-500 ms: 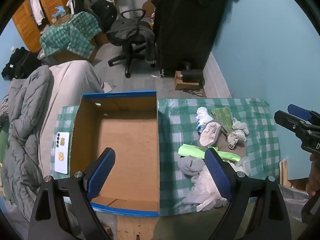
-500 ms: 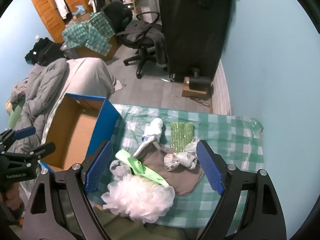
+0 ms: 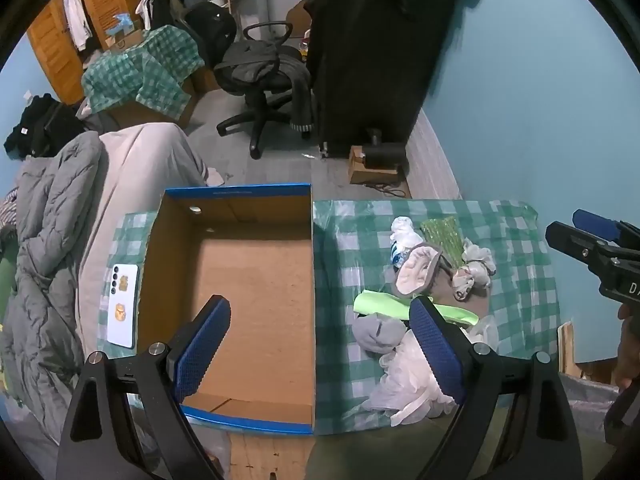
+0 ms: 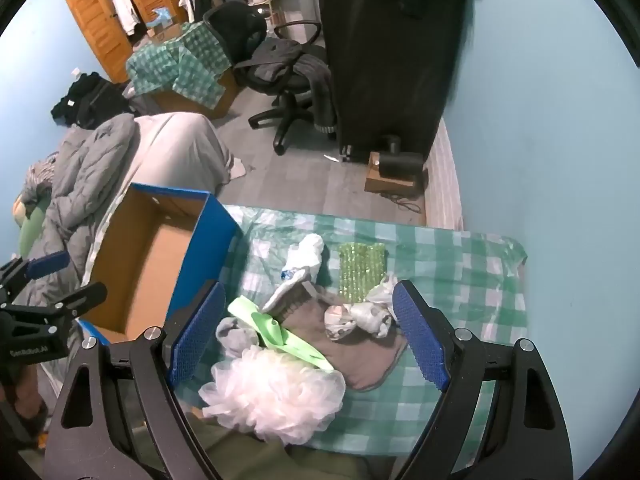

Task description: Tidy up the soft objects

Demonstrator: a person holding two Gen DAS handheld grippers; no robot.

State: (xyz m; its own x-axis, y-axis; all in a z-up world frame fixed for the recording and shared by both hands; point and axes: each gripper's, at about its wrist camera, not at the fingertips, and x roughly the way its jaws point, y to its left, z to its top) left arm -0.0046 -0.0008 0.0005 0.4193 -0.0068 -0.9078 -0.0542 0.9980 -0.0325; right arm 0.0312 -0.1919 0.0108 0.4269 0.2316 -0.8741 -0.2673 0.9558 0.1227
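Observation:
A pile of soft things lies on the green checked tablecloth (image 4: 460,256): a white bath pouf (image 4: 276,392), a lime green strip (image 4: 288,336), a grey-brown slipper (image 4: 352,352), grey socks (image 4: 236,334), a patterned sock ball (image 4: 356,316), a green sponge cloth (image 4: 362,266) and a white sock (image 4: 306,256). An empty blue cardboard box (image 3: 248,280) stands left of the pile. My left gripper (image 3: 320,344) is open above the box's right wall. My right gripper (image 4: 308,332) is open above the pile, touching nothing.
A white phone (image 3: 122,304) lies left of the box on the cloth. A grey duvet (image 3: 48,240) is heaped at the left. An office chair (image 3: 264,80), a black wardrobe (image 3: 380,48) and a blue wall (image 3: 540,100) stand beyond the table.

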